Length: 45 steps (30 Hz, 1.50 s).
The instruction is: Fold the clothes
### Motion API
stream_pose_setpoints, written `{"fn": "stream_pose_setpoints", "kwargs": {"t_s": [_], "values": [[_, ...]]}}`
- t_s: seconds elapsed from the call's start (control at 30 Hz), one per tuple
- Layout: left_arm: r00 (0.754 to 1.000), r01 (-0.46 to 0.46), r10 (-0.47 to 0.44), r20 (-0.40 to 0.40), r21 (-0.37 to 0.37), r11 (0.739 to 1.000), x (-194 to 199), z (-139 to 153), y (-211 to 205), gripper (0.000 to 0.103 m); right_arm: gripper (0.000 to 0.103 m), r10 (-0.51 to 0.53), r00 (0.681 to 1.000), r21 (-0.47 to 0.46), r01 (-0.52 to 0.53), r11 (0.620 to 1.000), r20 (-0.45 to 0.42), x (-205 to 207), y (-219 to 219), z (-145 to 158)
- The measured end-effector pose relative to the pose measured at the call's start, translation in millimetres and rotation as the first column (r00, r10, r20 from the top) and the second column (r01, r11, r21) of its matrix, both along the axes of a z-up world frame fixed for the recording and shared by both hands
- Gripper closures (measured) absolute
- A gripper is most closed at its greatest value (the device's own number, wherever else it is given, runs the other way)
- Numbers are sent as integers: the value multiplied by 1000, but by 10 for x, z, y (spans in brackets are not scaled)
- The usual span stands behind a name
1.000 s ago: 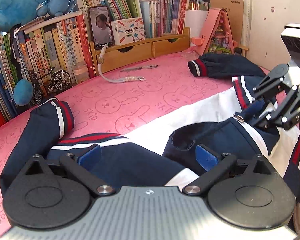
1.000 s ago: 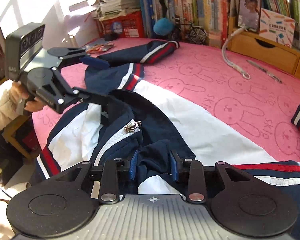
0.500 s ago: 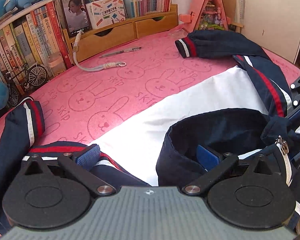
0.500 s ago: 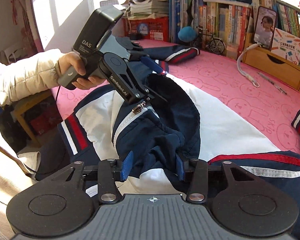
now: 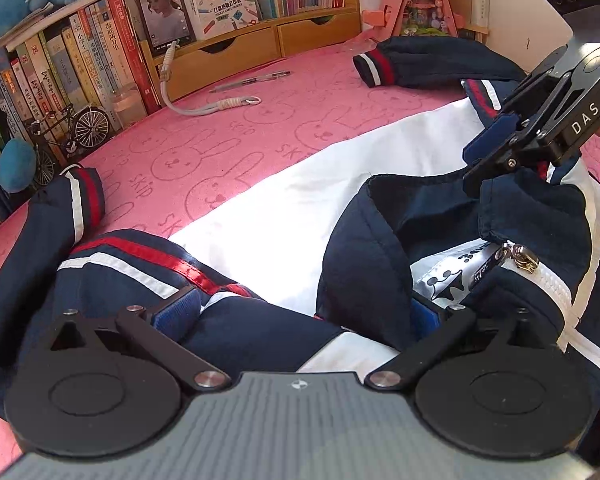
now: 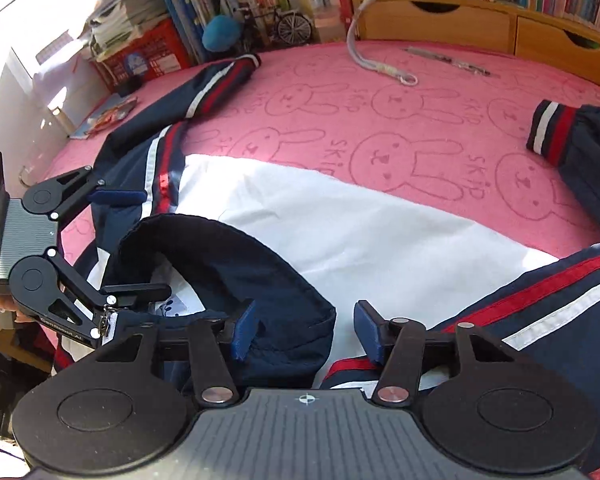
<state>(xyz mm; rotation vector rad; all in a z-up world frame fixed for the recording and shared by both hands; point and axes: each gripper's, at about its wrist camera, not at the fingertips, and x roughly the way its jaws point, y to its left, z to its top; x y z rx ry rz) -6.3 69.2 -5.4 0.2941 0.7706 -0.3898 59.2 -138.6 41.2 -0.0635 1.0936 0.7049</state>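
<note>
Jacket (image 6: 340, 220) lies spread on the pink rabbit-print counter (image 6: 380, 120), white back panel up, navy collar (image 6: 236, 256) bunched at the near edge. My left gripper (image 5: 300, 312) is spread wide, fingers resting on the navy fabric at the shoulder. My right gripper (image 6: 304, 328) is also spread, collar cloth between its blue pads but not pinched. Both sleeve cuffs (image 5: 374, 68) reach toward the bookshelf.
</note>
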Motion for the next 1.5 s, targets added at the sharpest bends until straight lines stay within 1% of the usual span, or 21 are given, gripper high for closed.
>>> {"fn": "stream_pose_setpoints", "kwargs": {"t_s": [0.07,0.1,0.17,0.2,0.27,0.33,0.4,0.47,0.57,0.67,0.73,0.83,0.9,0.97,1.0,1.03,1.1,1.2,1.3,1.43,1.5], "values": [[1000,-4,4,11,-29,1000,45,62,19,0,72,17,998,18,-16,1000,-54,-31,22,-49],[1000,-6,7,17,-44,999,68,93,29,0,86,28,999,28,-27,999,-44,-66,29,-20],[1000,-10,12,28,-73,997,113,155,48,0,91,13,1000,45,-14,999,27,-176,28,123],[999,-11,14,34,-88,996,135,186,58,0,93,11,990,20,-14,1000,140,-262,57,244],[999,-15,20,45,-117,993,180,248,77,0,96,17,931,-33,-5,999,364,-437,118,491],[998,-17,26,56,-146,989,225,310,96,0,96,41,806,-69,0,998,591,-617,183,694],[999,-21,26,41,-131,991,255,261,74,0,96,35,752,-57,4,998,658,-667,189,834],[999,-24,27,23,-110,994,283,198,47,0,96,12,792,1,-16,1000,610,-558,135,953],[1000,-28,28,-5,-79,996,324,104,6,1,92,-12,903,49,-9,999,429,-372,-1,865],[999,-31,30,-32,-47,998,366,10,-34,1,67,-16,982,82,0,997,190,-232,-166,632],[999,-35,35,-25,-30,999,322,-2,-18,1,39,-15,996,97,7,995,84,-208,-263,443],[998,-64,63,-27,-25,998,317,-4,61,1,21,74,997,150,-72,986,-10,-218,-306,276],[996,-88,87,-34,-30,996,339,-8,123,1,8,123,992,183,-121,976,0,-262,-278,243],[994,-107,104,-44,-52,993,360,-8,185,0,10,149,988,146,-154,977,46,-328,-165,208],[993,-115,112,-43,-56,992,364,1,203,1,33,135,987,64,-140,988,83,-383,-75,163],[992,-123,120,-40,-59,991,369,11,219,1,71,116,988,11,-118,993,100,-399,-9,131],[991,-133,132,-30,-53,990,372,30,241,1,84,92,983,-42,-86,995,158,-427,64,113],[987,-161,160,-9,-55,985,390,68,298,1,89,80,921,-69,-58,996,382,-529,93,258],[983,-174,180,19,-167,970,413,209,469,1,89,88,795,-116,-23,993,600,-599,154,406],[984,-147,172,41,-348,926,462,438,679,0,90,71,698,-165,67,984,712,-395,228,431],[986,-142,161,37,-313,939,572,396,613,0,90,57,658,-162,99,982,751,-289,225,430]]}}
